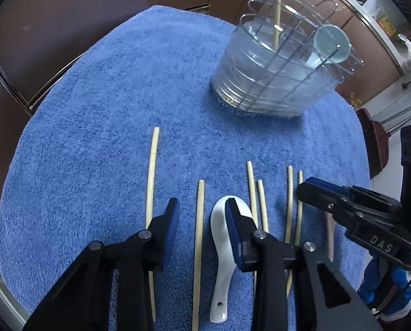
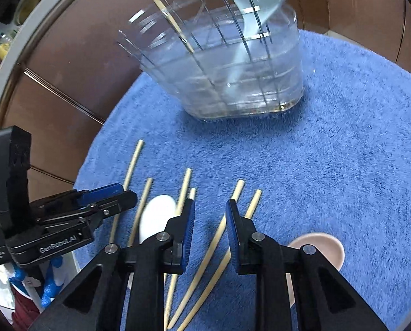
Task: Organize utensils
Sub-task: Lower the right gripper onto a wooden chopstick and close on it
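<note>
slim wooden chopsticks (image 1: 199, 237) and a glossy white spoon (image 1: 223, 262) on fluffy blue towel (image 1: 95, 110).
left hand-held gripper (image 1: 202, 207) and right hand-held gripper (image 2: 210, 209) both parted, gripping nothing; clear ribbed holder (image 1: 274, 82) at 1 o'clock.

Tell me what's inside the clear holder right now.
Inside the clear holder stand one chopstick and a pale blue spoon, bowl end up. The holder's ribbed lower wall blurs the bottom, so their lower ends cannot be seen.

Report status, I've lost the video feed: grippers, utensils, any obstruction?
Both hand-held grippers, left and right, open, nothing gripped. Chopstick between left fingers. White spoon on blue towel; holder behind. No obstruction.
</note>
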`<state>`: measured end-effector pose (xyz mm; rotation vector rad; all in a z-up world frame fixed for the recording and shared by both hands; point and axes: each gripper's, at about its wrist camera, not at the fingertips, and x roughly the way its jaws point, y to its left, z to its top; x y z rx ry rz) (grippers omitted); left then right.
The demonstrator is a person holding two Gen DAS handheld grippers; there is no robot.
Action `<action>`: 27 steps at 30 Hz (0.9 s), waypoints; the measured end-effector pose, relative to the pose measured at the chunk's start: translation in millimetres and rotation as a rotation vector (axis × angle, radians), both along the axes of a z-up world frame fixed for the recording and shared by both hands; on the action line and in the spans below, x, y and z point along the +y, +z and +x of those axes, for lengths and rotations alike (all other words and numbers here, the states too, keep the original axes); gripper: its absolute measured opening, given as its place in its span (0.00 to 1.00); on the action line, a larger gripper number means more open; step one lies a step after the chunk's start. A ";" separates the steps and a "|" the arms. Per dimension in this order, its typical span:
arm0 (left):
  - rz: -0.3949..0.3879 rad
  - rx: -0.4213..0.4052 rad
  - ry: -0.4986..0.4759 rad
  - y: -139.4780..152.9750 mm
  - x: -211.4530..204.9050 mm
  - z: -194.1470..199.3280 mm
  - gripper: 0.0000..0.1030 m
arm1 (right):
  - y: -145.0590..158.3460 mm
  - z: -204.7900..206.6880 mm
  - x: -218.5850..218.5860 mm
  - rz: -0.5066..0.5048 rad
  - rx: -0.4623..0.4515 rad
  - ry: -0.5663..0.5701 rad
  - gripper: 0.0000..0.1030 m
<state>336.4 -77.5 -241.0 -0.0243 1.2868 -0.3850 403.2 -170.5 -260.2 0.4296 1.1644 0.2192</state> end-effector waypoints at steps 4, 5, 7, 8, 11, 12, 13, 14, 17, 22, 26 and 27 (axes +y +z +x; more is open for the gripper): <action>0.011 0.008 -0.013 -3.9 -2.5 4.2 0.25 | -13.3 12.1 1.9 0.001 0.021 -0.011 0.23; 0.012 0.010 -0.015 -5.2 -3.1 5.0 0.23 | -15.4 14.3 2.9 -0.001 0.025 -0.011 0.22; 0.015 0.015 -0.019 -7.5 -4.2 6.7 0.20 | -18.1 18.0 4.7 -0.006 0.030 -0.010 0.22; 0.018 0.018 -0.021 -8.5 -4.6 7.4 0.19 | -20.1 20.2 6.8 -0.008 0.033 -0.010 0.22; 0.029 0.027 -0.027 -12.0 -7.1 10.3 0.15 | -27.2 26.6 13.9 -0.015 0.043 -0.010 0.21; 0.035 0.030 -0.027 -13.4 -7.7 11.1 0.14 | -29.4 28.3 15.8 -0.014 0.048 -0.011 0.21; 0.040 0.035 -0.028 -15.2 -8.3 12.2 0.13 | -31.0 29.2 17.1 -0.015 0.050 -0.012 0.21; 0.044 0.038 -0.030 -16.6 -9.2 13.1 0.13 | -32.9 30.4 18.8 -0.017 0.051 -0.012 0.20; 0.056 0.044 -0.031 -20.8 -11.0 15.3 0.11 | -34.9 30.7 21.9 -0.019 0.053 -0.016 0.19; 0.077 0.048 -0.040 -28.0 -23.0 20.7 0.10 | -32.9 24.5 13.2 -0.017 0.061 -0.029 0.17; 0.102 0.036 -0.053 -31.3 -35.2 22.1 0.09 | -31.0 23.2 10.6 -0.030 0.061 -0.039 0.16; 0.107 0.033 -0.054 -31.4 -37.0 22.2 0.08 | -31.7 23.1 11.3 -0.032 0.060 -0.045 0.16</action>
